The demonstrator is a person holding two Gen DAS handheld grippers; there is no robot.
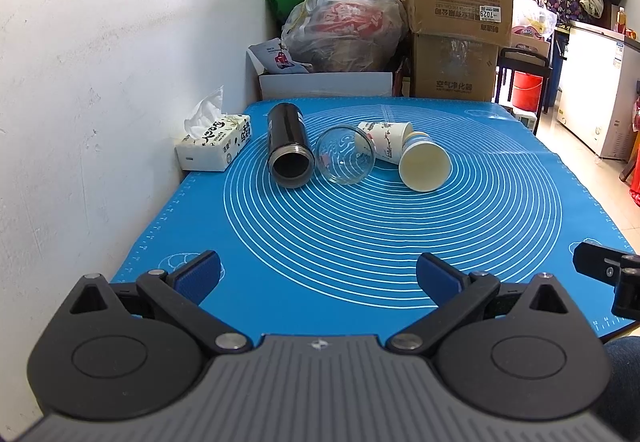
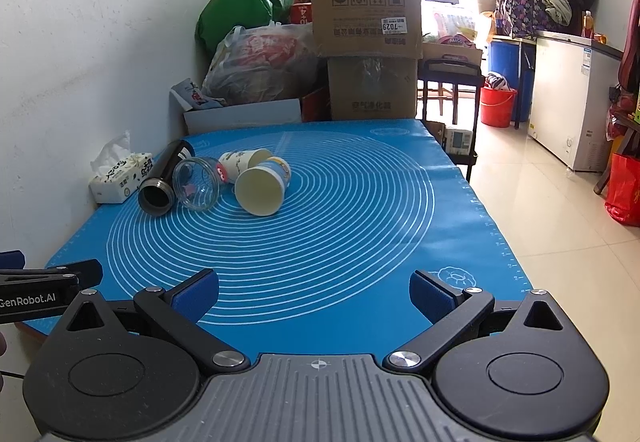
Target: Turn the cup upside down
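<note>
Left wrist view, clear glass cup (image 1: 346,155) lying sideways, ringed blue silicone mat (image 1: 360,242)

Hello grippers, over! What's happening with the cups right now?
Left gripper open, empty. Right gripper open, empty. Paper cup on its side beside glass cup, untouched. Nothing blocking.

Tissue pack (image 1: 214,141) on blue mat (image 1: 360,242) by wall — cardboard boxes (image 1: 460,2) behind

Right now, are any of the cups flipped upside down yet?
None yet. The black flask, glass cup and two paper cups all lie on their sides on the blue mat. The left hand-held gripper and right hand-held gripper are open, holding nothing. All flipping remains.
</note>
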